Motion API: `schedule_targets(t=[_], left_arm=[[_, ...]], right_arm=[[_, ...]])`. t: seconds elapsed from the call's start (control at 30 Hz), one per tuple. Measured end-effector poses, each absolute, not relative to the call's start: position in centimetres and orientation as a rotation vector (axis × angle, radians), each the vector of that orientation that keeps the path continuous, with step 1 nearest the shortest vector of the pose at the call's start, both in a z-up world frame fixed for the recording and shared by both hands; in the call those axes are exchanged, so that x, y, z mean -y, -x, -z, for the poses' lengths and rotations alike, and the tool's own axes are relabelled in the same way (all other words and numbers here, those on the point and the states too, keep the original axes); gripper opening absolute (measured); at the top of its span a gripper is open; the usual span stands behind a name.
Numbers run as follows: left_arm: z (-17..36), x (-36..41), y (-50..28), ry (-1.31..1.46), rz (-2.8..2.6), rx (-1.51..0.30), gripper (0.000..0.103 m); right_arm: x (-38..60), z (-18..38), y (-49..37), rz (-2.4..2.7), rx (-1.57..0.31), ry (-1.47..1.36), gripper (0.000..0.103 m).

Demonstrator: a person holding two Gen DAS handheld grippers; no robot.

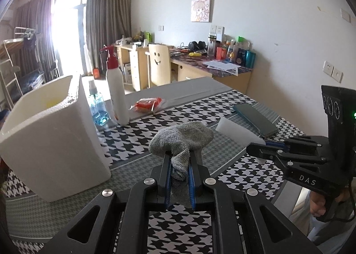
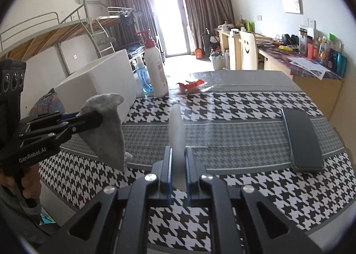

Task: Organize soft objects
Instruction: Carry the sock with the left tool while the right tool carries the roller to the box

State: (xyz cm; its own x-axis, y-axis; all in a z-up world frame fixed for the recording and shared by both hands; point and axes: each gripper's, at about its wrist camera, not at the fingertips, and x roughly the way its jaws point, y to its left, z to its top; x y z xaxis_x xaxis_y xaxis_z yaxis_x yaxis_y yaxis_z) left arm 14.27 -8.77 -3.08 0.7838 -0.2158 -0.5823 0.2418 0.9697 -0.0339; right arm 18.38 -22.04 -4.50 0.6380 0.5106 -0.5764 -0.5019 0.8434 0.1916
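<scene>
My left gripper (image 1: pixel 180 157) is shut on a grey sock (image 1: pixel 182 136), which bunches up above the blue pads and hangs clear of the table. The right wrist view shows the same sock (image 2: pixel 106 129) drooping from the left gripper (image 2: pixel 99 118) at the left. My right gripper (image 2: pixel 178 152) is shut on a white foam sponge (image 2: pixel 176 124), seen edge-on between its pads. In the left wrist view that sponge (image 1: pixel 235 132) sticks out of the right gripper (image 1: pixel 255 148) at the right. An open white foam box (image 1: pixel 55 131) stands to the left of both grippers.
A houndstooth cloth covers the table (image 2: pixel 244 102). A white pump bottle (image 1: pixel 115 89), a blue spray bottle (image 1: pixel 98 107) and a red packet (image 1: pixel 148 103) sit behind the box (image 2: pixel 100 80). A dark phone (image 2: pixel 302 140) lies at the right. A desk and a chair stand beyond.
</scene>
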Motion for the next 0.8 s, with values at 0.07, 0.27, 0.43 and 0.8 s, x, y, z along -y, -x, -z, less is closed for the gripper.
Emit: schedule_targets(t=[0.07, 0.27, 0.43, 0.8], left_arm=[[3.0, 8.7, -14.2, -0.045, 0.249, -0.618, 0.014], [2.4, 8.2, -14.3, -0.050, 0.248, -0.603, 0.014], [0.9, 7.7, -14.2, -0.059, 0.241, -0.577, 0.014], [-1.3, 6.1, -14.4, -0.051, 0.225, -0.527, 0.014]], right_arm=[[21.9, 4.2, -18.3, -0.574, -0.652, -0.017, 0.013], [21.5, 3.4, -18.3, -0.555, -0.623, -0.027, 0.013], [20.5, 2.1, -18.2, -0.556, -0.586, -0.019, 0.013], [18.7, -0.2, -18.4, -0.573, -0.518, -0.024, 0.013]])
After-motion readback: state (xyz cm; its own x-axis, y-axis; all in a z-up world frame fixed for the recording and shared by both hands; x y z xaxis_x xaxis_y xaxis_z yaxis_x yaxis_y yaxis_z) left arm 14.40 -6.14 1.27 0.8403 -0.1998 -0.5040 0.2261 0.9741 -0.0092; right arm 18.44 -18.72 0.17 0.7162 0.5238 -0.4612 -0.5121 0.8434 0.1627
